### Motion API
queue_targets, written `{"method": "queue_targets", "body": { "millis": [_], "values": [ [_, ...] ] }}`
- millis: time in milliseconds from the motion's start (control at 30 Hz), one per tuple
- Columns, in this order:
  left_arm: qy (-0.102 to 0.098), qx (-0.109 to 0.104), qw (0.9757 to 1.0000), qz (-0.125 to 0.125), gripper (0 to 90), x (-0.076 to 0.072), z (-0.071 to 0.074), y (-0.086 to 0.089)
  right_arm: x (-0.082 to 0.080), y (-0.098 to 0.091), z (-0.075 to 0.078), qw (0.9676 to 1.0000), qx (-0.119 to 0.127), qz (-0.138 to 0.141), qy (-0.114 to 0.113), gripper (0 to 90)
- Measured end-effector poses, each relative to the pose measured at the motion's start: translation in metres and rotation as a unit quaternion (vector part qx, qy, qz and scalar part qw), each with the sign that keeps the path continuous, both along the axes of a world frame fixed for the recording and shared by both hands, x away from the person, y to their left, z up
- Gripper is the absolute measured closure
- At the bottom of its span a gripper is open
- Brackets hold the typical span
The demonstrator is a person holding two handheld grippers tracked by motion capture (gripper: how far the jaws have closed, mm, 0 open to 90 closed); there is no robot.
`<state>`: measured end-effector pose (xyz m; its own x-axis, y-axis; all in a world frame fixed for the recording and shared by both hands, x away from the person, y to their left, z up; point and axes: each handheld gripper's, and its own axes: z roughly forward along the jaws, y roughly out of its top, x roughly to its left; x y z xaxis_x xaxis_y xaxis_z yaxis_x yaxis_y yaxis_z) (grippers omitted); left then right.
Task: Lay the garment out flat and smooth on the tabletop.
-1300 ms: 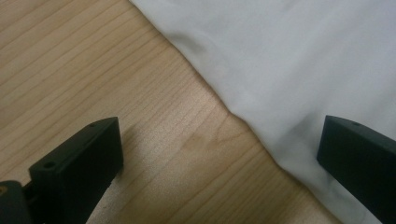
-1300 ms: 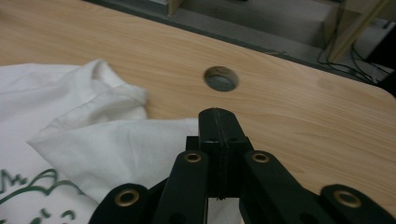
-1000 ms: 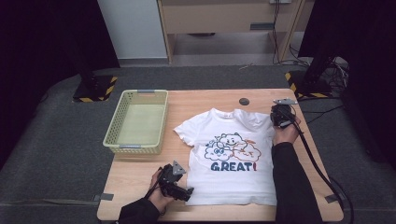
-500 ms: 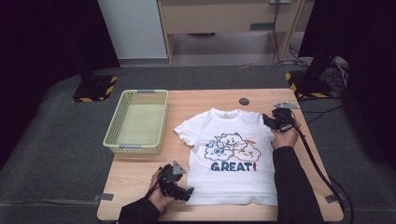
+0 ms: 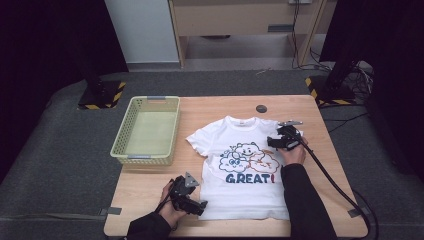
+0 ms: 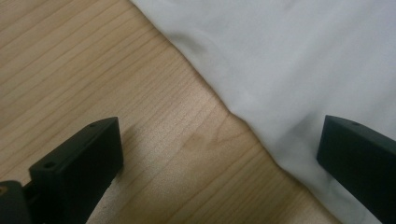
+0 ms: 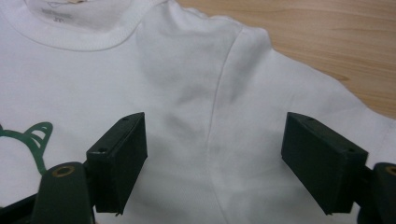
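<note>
Lying flat on table (image 5: 310,110), white T-shirt (image 5: 245,195): hem corner between spread left gripper (image 6: 219,154) jaws; shoulder seam under right gripper (image 7: 212,158), jaws just opened wide.

The word "GREAT!" is showing in dark blue capitals, with a red-orange exclamation mark, across the chest of the white T-shirt (image 5: 245,165) lying at the centre of the high view, just under its cartoon cloud print. In the right gripper view a small neck label (image 7: 56,10) inside the collar is sitting at the upper left of the frame, but its grey print is reading too blurred to make out.
</note>
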<state>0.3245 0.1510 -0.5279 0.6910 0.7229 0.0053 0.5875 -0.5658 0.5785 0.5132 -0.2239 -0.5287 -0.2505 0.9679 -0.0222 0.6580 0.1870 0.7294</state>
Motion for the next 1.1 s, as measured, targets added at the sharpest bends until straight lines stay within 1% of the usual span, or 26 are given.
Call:
{"method": "queue_targets", "body": {
  "millis": [100,167,267,367,500,600,767,833,900,933,967,1000,1033,1067,1100],
  "values": [
    [0.000,0.000,1.0000,0.000,0.0,0.000,0.000,0.000,0.002,0.000,-0.004,1.0000,-0.001,-0.002,0.007,18.8],
    [0.001,0.000,1.0000,0.000,0.0,0.000,0.000,0.000,0.003,-0.001,-0.006,0.9999,0.010,-0.005,0.006,18.2],
    [0.002,0.001,1.0000,0.001,0.0,0.000,0.000,0.000,0.006,-0.002,-0.007,0.9999,0.009,-0.004,0.005,14.9],
    [0.005,0.004,1.0000,0.001,0.0,0.001,0.001,0.001,0.010,-0.002,-0.008,0.9999,0.007,0.000,0.007,9.2],
    [0.006,0.005,1.0000,0.003,0.0,0.002,0.001,0.003,0.017,-0.001,-0.010,1.0000,0.008,-0.005,0.004,4.5],
    [0.004,0.004,1.0000,0.006,0.0,0.003,0.001,0.005,0.022,0.000,-0.011,0.9999,0.009,-0.008,0.002,3.0],
    [0.004,0.004,1.0000,0.006,0.0,0.003,0.001,0.005,0.024,0.000,-0.010,0.9999,0.008,-0.006,0.005,3.6],
    [0.005,0.004,1.0000,0.006,0.0,0.003,0.001,0.005,0.023,0.000,-0.009,0.9998,0.007,-0.012,0.010,5.3],
    [0.006,0.003,1.0000,0.006,0.1,0.004,0.001,0.005,0.020,0.001,-0.006,0.9998,-0.005,-0.017,0.004,6.1],
    [0.008,0.002,0.9999,0.008,0.6,0.004,0.002,0.006,0.019,0.001,-0.004,0.9999,-0.006,-0.016,-0.001,5.9],
    [0.012,-0.001,0.9999,0.010,1.1,0.005,0.003,0.007,0.017,0.001,-0.001,0.9999,-0.001,-0.012,-0.004,5.1],
    [0.011,-0.004,0.9998,0.014,1.2,0.006,0.004,0.008,0.015,0.001,0.003,0.9999,0.007,-0.011,-0.007,4.8],
    [0.007,-0.005,0.9998,0.017,1.2,0.006,0.006,0.009,0.013,0.000,0.008,0.9998,0.016,-0.007,-0.013,4.8],
    [-0.001,-0.010,0.9997,0.023,1.3,0.007,0.008,0.011,0.011,0.000,0.012,0.9996,0.022,-0.004,-0.019,4.9],
    [-0.004,-0.015,0.9995,0.026,1.3,0.008,0.010,0.012,0.008,0.000,0.019,0.9991,0.035,-0.001,-0.024,4.2]
  ]
}}
